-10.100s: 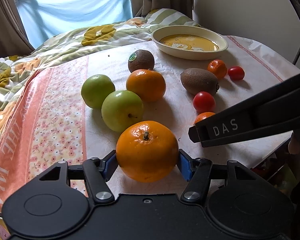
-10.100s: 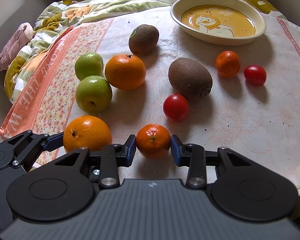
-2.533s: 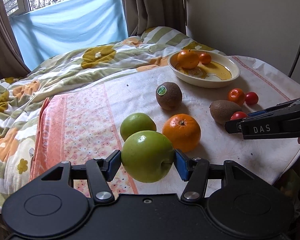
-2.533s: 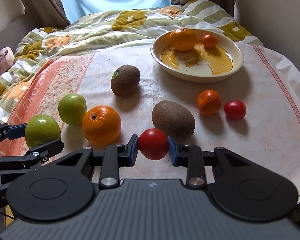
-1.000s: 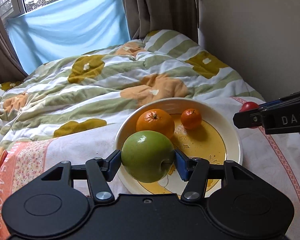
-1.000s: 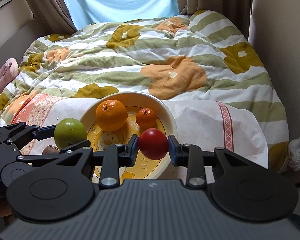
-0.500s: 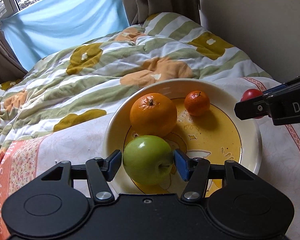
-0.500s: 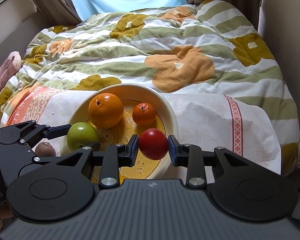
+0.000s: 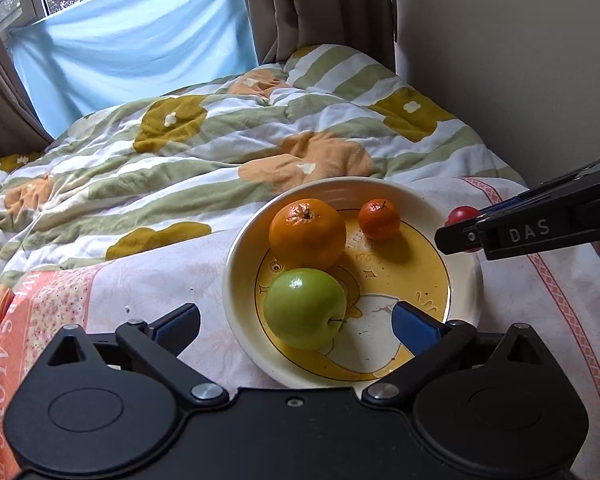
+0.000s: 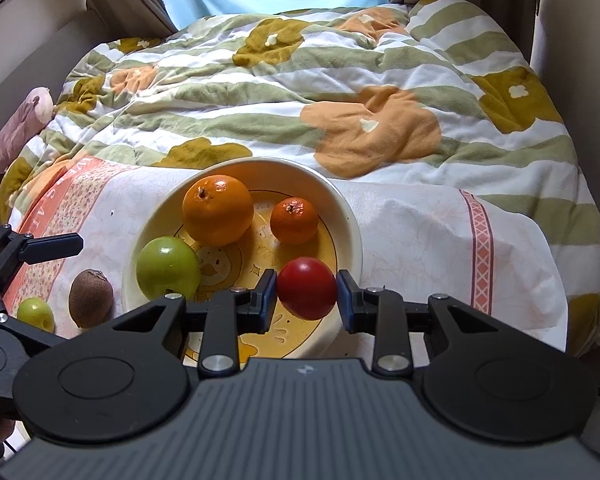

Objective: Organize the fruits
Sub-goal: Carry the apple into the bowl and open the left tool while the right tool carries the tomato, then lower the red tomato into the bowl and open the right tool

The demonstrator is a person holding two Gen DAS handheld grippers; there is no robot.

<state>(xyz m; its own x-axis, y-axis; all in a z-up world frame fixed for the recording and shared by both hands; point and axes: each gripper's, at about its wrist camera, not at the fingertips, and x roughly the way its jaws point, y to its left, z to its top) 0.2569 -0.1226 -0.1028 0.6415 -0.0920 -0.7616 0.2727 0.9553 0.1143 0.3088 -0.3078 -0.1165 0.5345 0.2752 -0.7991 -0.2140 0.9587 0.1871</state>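
Green apple [image 9: 304,307] is released into the bowl [image 9: 240,264] beside orange [image 9: 307,233] and mandarin [image 9: 379,219]; left hand-held gripper [image 9: 296,320] has just been spread wide. Tomato [image 10: 307,293] is clenched by right hand-held gripper [image 10: 307,300] above the bowl. Kiwi [image 10: 91,298] and second apple [image 10: 36,314] are left on the desk [image 10: 420,232].

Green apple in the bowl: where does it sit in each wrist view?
Left wrist: green apple low centre, at the bowl's near side, between the open left gripper's pads.
Right wrist: green apple left of centre, by the bowl's left rim.
Shared landmark: large orange just behind it.
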